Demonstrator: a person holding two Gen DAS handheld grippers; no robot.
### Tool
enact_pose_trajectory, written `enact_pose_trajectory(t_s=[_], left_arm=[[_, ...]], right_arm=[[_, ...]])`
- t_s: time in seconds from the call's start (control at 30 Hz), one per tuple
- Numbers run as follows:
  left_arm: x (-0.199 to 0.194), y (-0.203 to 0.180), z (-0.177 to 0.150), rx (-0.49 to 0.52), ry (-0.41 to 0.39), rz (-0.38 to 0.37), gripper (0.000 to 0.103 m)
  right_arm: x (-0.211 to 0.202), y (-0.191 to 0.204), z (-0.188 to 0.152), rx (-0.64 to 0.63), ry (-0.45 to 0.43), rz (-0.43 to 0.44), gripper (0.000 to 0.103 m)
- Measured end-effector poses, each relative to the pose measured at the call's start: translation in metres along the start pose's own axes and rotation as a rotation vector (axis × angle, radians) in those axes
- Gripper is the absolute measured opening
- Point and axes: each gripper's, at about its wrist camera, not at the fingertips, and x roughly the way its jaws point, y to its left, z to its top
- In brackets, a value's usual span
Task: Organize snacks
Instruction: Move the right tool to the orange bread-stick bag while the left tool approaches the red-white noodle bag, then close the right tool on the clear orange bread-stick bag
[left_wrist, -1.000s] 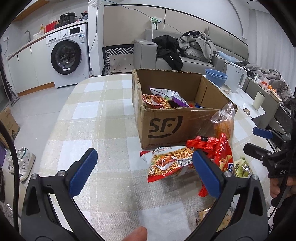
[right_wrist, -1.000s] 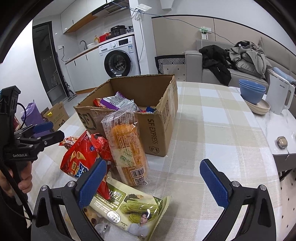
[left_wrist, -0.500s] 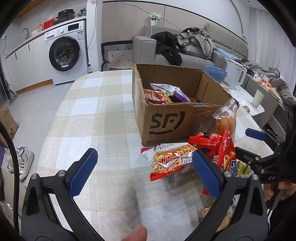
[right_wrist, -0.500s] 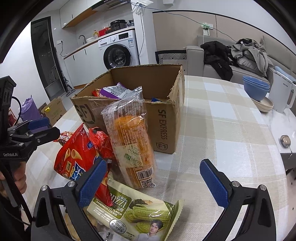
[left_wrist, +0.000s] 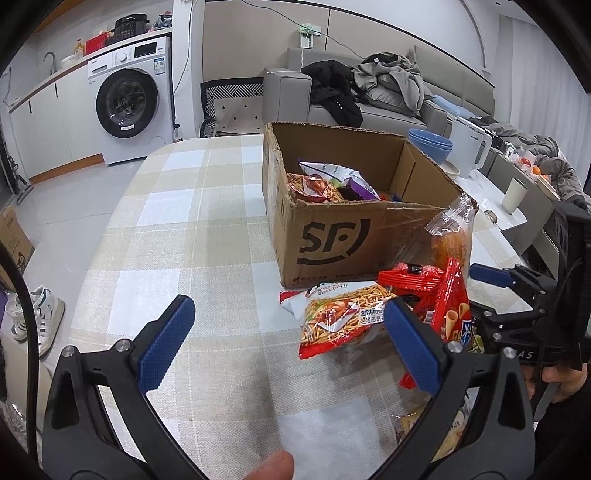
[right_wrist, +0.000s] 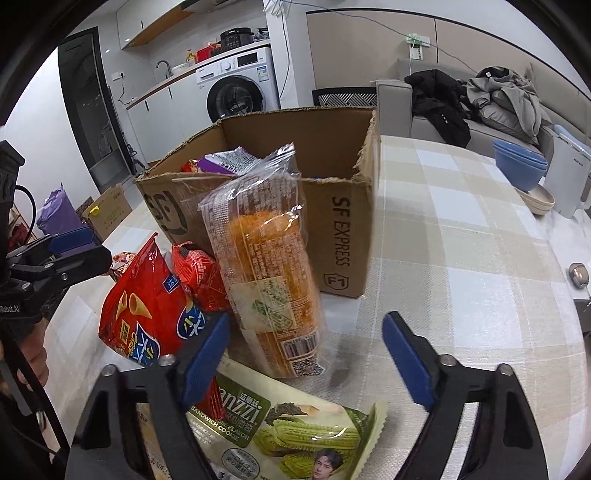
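Note:
An open cardboard box (left_wrist: 369, 240) (right_wrist: 343, 236) stands on the checked tablecloth with several snack bags inside. Before it lie a red noodle-snack bag (left_wrist: 343, 317), a red cone-chips bag (left_wrist: 452, 306) (right_wrist: 144, 306), a small red packet (right_wrist: 197, 275), a clear bag of orange biscuits (right_wrist: 269, 273) leaning on the box, and a green sandwich-cookie pack (right_wrist: 288, 424). My left gripper (left_wrist: 288, 339) is open and empty, left of the noodle bag. My right gripper (right_wrist: 314, 354) is open and empty, just before the biscuit bag and above the cookie pack.
Blue bowls (right_wrist: 521, 166) and a white kettle (right_wrist: 567, 177) stand at the table's far right. A small round object (right_wrist: 578, 273) lies near the right edge. A sofa with clothes (left_wrist: 369, 88) and a washing machine (left_wrist: 129, 103) are behind the table.
Both grippers have moved forward toward the snacks and box. The right gripper now stands closer to the biscuit bag. Both stay open.

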Motion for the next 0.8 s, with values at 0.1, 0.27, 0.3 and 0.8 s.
enact_pose_trajectory(t_s=[0.1, 0.27, 0.3, 0.8], left_arm=[[0.000, 0.001, 0.000, 0.000, 0.000, 0.001, 0.102], [0.001, 0.001, -0.002, 0.000, 0.002, 0.000, 0.102], [0.001, 0.000, -0.002, 0.001, 0.003, 0.000, 0.102], [0.011, -0.017, -0.011, 0.035, 0.036, -0.089, 0.102]], right_arm=[[0.006, -0.001, 0.000, 0.004, 0.010, 0.009, 0.066], [0.007, -0.001, -0.002, 0.013, 0.008, 0.051, 0.043], [0.005, 0.000, -0.002, 0.009, -0.002, 0.047, 0.041], [-0.017, 0.000, -0.001, -0.006, -0.046, 0.046, 0.039]])
